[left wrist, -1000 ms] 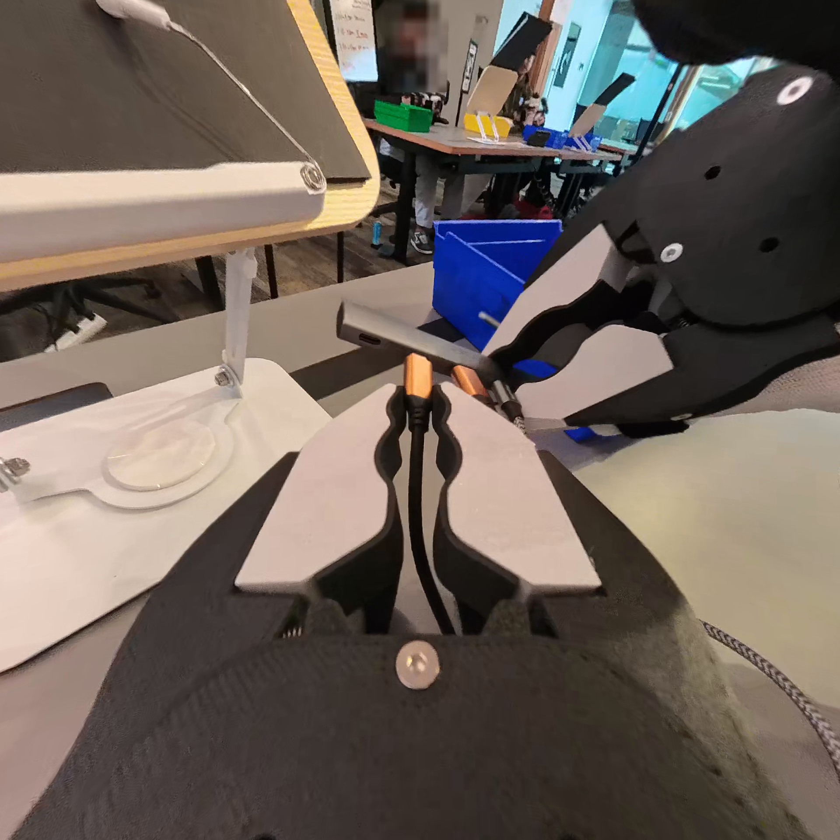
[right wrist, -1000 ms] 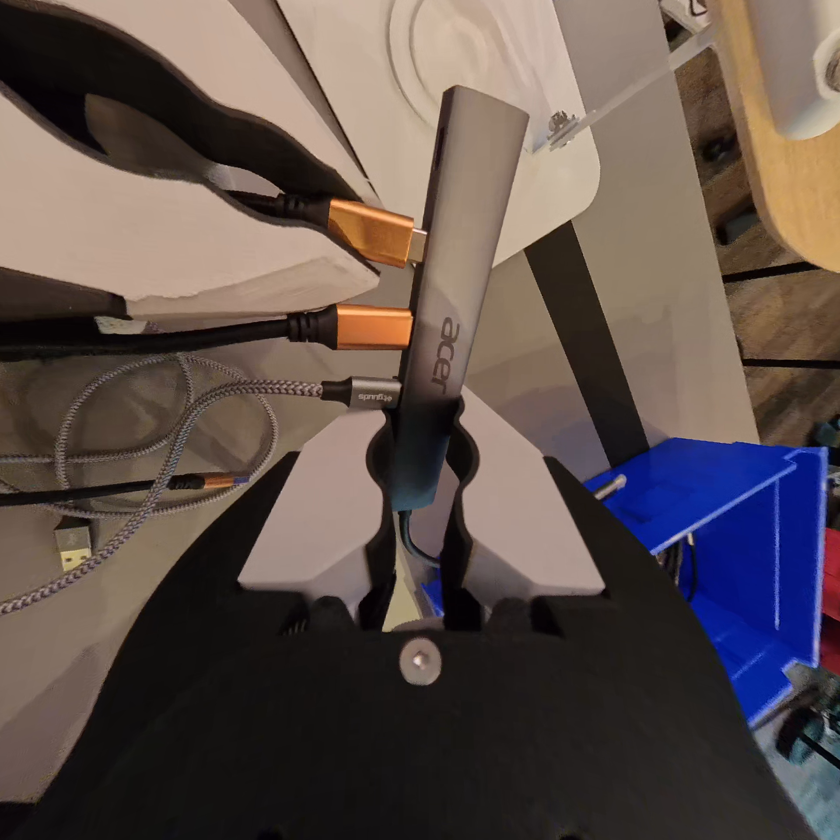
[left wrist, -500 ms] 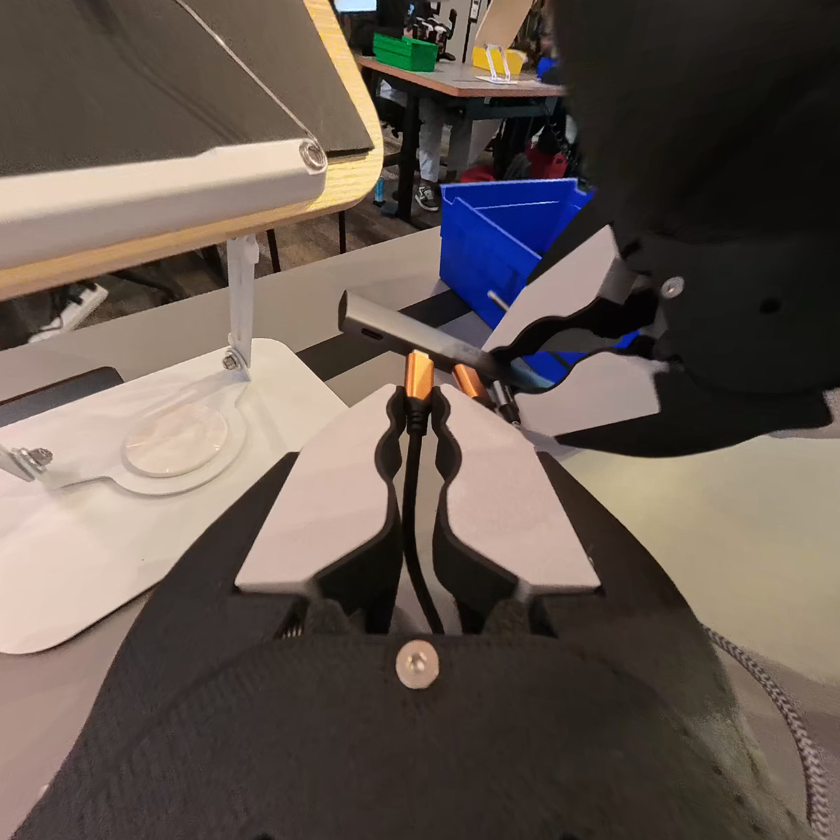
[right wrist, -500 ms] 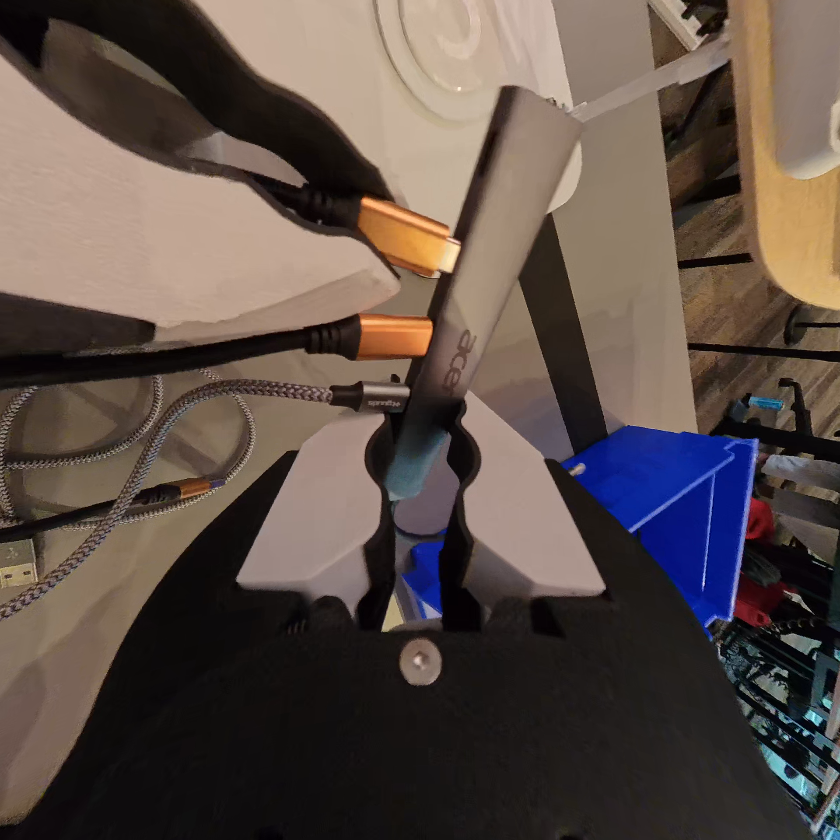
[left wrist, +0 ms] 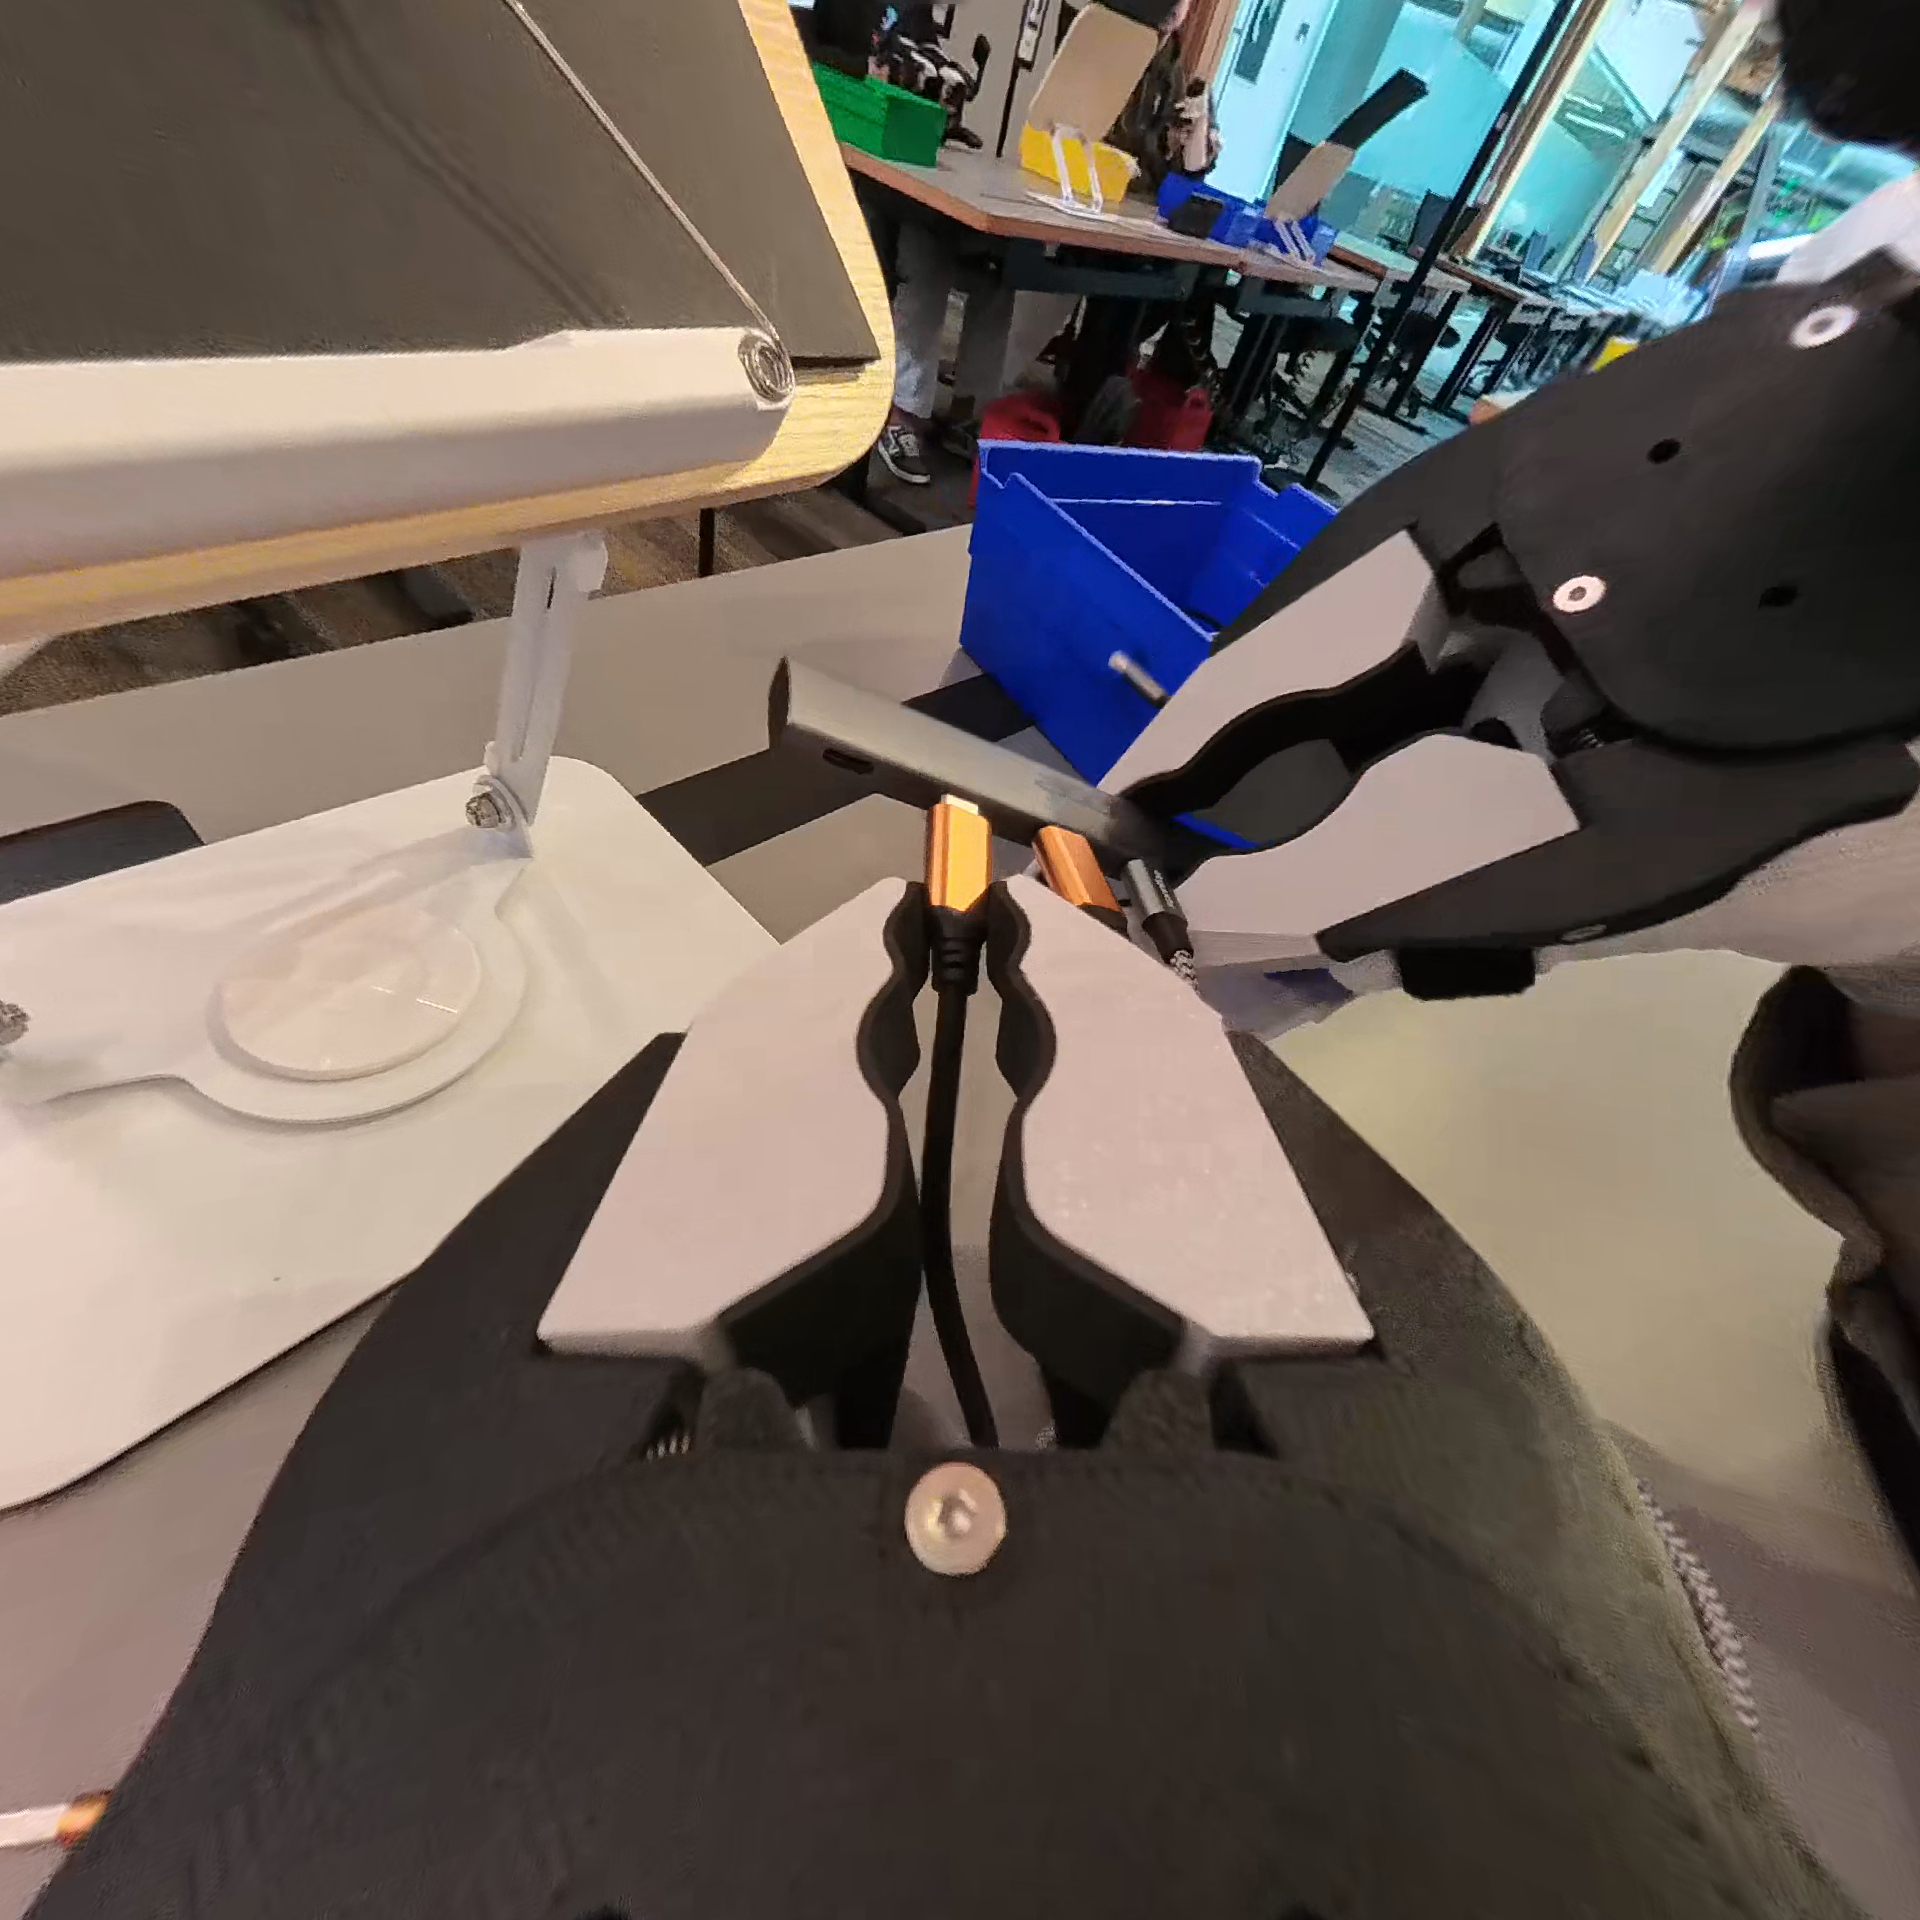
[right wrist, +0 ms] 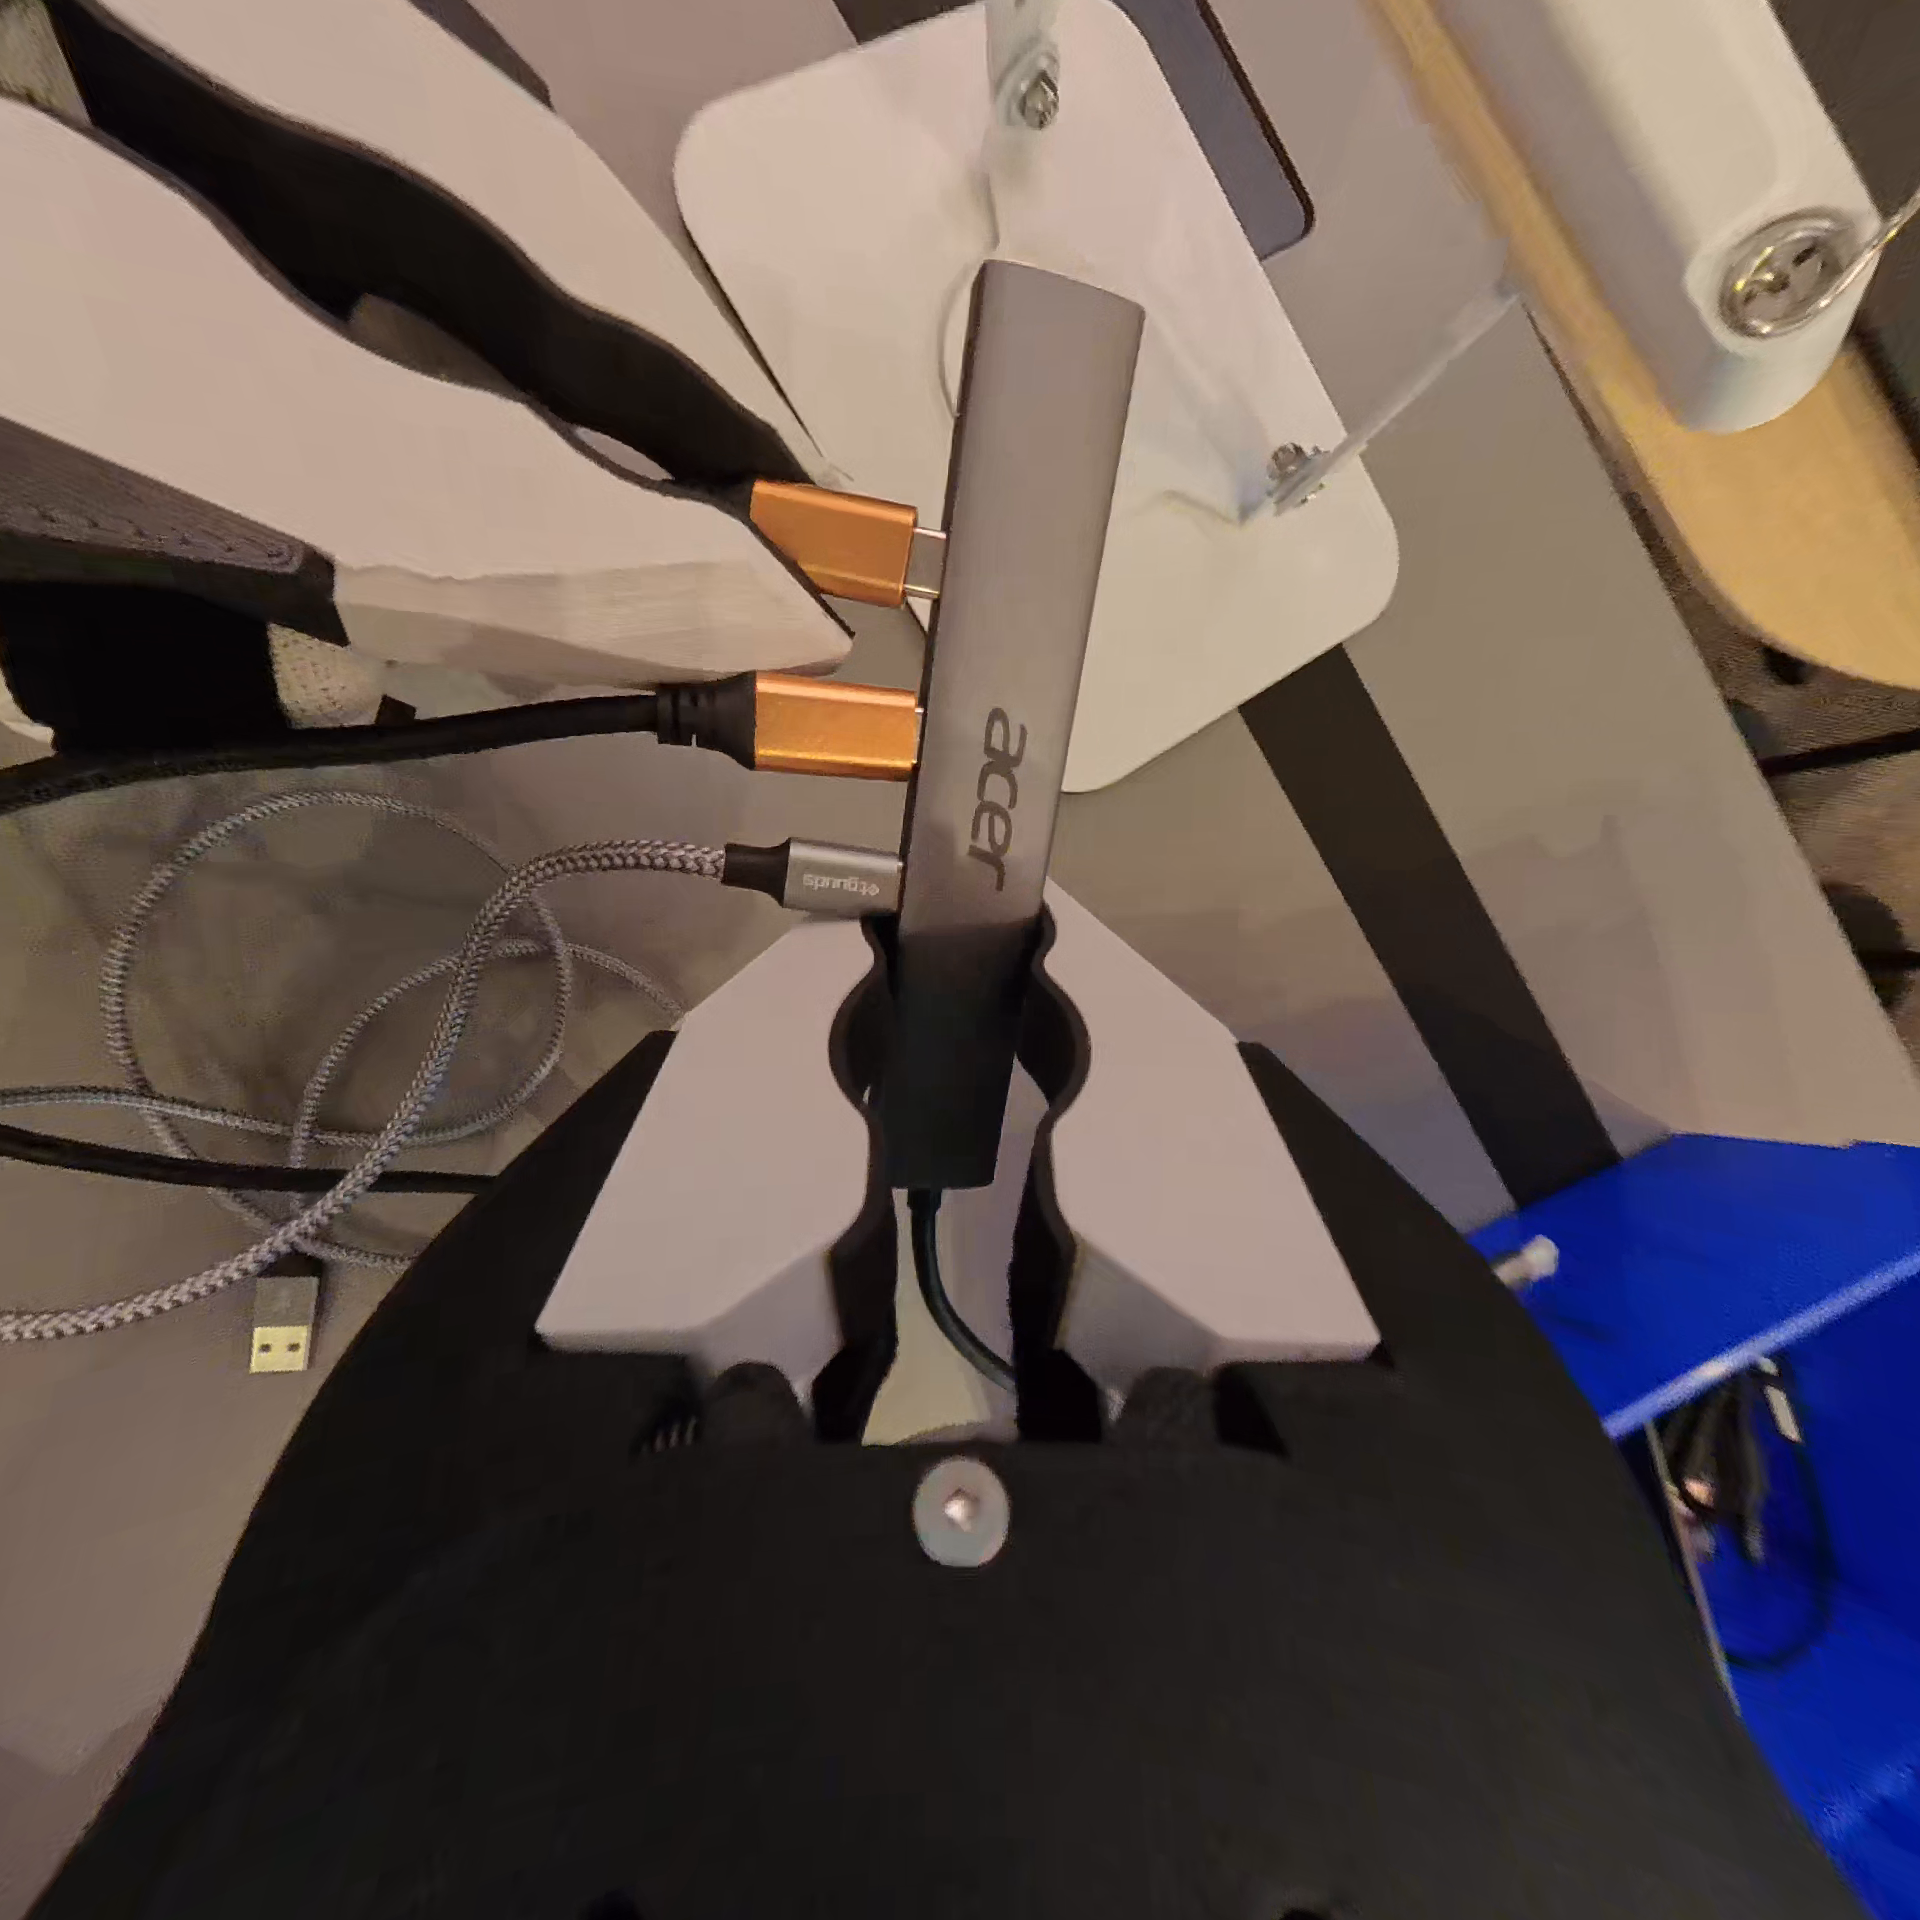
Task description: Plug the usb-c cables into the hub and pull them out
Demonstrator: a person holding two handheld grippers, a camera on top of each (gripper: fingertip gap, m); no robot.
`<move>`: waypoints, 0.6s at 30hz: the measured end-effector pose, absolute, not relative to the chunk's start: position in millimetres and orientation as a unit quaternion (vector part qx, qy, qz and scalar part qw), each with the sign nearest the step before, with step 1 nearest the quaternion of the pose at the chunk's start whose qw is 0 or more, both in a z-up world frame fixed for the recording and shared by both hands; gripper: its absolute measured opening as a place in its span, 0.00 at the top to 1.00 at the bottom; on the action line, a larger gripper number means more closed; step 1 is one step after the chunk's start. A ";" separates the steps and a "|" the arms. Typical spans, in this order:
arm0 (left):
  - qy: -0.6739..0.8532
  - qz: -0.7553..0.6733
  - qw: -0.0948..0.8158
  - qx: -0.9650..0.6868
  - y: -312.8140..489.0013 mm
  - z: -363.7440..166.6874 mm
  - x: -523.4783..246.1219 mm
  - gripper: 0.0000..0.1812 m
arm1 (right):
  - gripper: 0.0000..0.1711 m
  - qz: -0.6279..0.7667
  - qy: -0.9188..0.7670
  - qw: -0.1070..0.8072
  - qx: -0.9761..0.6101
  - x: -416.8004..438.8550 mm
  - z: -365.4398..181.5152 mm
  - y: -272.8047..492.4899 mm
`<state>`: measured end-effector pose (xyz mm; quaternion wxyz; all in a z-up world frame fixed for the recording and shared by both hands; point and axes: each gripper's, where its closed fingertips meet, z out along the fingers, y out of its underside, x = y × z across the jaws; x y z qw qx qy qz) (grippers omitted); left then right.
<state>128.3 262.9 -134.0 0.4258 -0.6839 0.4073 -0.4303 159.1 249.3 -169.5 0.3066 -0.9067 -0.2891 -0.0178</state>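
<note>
Swinging back square from its tilt of half a second ago, the stiff, light hub (right wrist: 1023,665) is sitting pinched by its tail end in the right gripper (right wrist: 956,940), while the left gripper (left wrist: 958,914) is clamping the orange plug (left wrist: 956,857) by its rigid shell, metal tip partly showing just ahead.

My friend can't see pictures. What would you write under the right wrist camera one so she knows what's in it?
The right gripper clamps one end of a grey hub, while the left gripper holds an orange-tipped plug with its tip at the hub's side. A second orange plug and a grey braided cable sit plugged in below it.
</note>
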 end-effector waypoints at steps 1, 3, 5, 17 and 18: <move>0.408 -0.429 0.426 -0.684 262.8 -134.5 128.6 0.94 | 0.90 -0.002 -0.285 0.309 -0.907 158.1 -170.6 249.5; 0.411 -0.427 0.428 -0.683 263.4 -134.2 127.9 0.94 | 0.90 0.038 -0.277 0.317 -0.906 153.5 -171.4 249.4; 0.415 -0.431 0.420 -0.683 262.9 -134.4 127.6 0.94 | 0.90 0.078 -0.273 0.318 -0.905 148.8 -173.2 247.7; 0.437 -0.407 0.391 -0.701 263.7 -143.9 125.7 0.94 | 0.91 0.031 -0.289 0.301 -0.908 151.9 -180.4 250.3; 0.435 -0.407 0.386 -0.704 264.3 -144.8 125.2 0.94 | 0.91 0.016 -0.291 0.299 -0.909 152.8 -180.4 251.1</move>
